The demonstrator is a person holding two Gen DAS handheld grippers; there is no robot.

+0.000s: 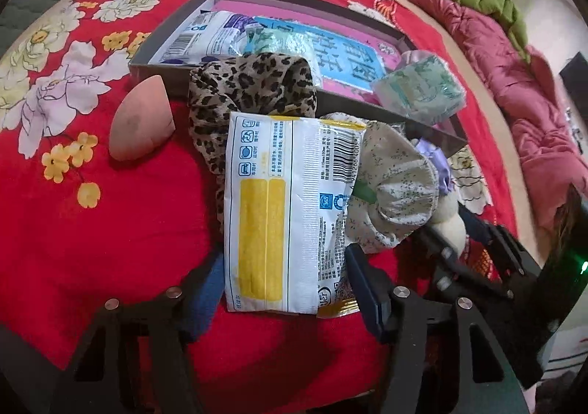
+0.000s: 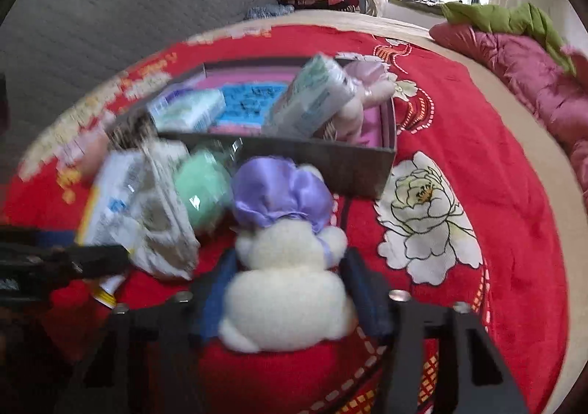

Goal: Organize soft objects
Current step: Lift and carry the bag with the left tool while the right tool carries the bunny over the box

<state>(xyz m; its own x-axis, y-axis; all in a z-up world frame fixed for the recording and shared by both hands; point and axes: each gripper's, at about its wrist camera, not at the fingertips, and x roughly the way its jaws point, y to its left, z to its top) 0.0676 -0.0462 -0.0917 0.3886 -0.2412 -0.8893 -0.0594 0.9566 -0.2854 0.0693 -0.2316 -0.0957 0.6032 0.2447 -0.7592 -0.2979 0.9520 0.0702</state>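
A white and yellow packet (image 1: 279, 208) lies on the red bedspread between the fingers of my left gripper (image 1: 286, 281). Both pads rest against its long edges. It overlaps a leopard-print cloth (image 1: 250, 90) and a floral cloth pouch (image 1: 397, 186). In the right wrist view a cream plush toy (image 2: 290, 296) with a purple satin hat sits between the fingers of my right gripper (image 2: 290, 285), whose pads press on its body. A mint green ball (image 2: 202, 190) lies just behind it. The dark box (image 1: 367, 109) holds several tissue packs (image 1: 419, 90).
A pinkish sponge (image 1: 141, 123) lies left of the leopard cloth. The box's near wall (image 2: 312, 160) stands right behind the toy. Pink and green quilts (image 2: 514, 57) are piled at the bed's right edge. A grey mattress (image 2: 128, 10) stands beyond the bed.
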